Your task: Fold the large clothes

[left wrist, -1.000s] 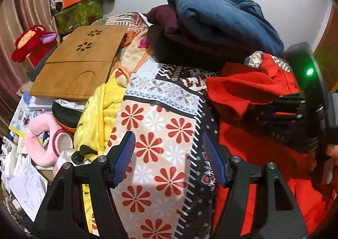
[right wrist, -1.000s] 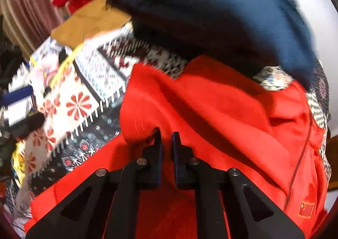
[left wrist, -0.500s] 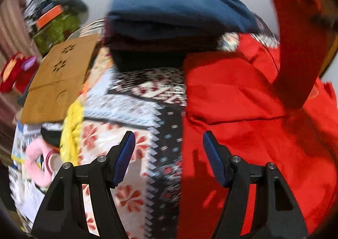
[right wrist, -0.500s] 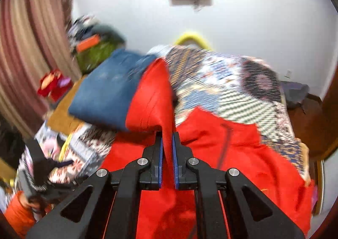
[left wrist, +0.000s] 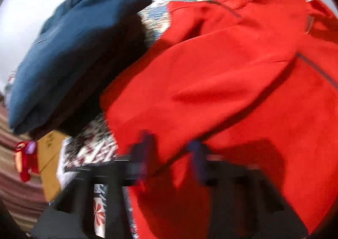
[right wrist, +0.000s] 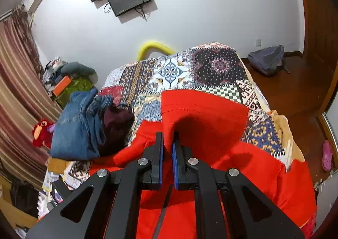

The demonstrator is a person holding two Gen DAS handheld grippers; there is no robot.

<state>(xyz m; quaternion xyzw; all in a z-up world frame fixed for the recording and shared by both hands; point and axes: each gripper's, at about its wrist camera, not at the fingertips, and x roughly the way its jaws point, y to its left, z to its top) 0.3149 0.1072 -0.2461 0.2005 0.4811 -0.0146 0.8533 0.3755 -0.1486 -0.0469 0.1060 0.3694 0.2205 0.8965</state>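
A large red garment [right wrist: 243,167] lies spread on the patchwork bed cover [right wrist: 215,65]. My right gripper [right wrist: 168,143] is shut on a fold of the red garment and holds that part lifted above the bed. In the left wrist view, which is blurred, my left gripper [left wrist: 171,154] is open with its blue pads on either side of an edge of the red garment [left wrist: 221,82], low over the bed. The lifted part rises at that view's top right.
A pile of folded clothes with blue denim [right wrist: 76,127] on top sits at the bed's left, also in the left wrist view [left wrist: 69,52]. A red plush toy [right wrist: 41,133], curtains and clutter are at the left. A wooden board [left wrist: 49,160] lies beside the pile. Floor with a grey bag [right wrist: 267,62] is right.
My right gripper has lifted the red fold high above the bed. My left gripper has moved right from the floral cover onto the red garment's edge, still open.
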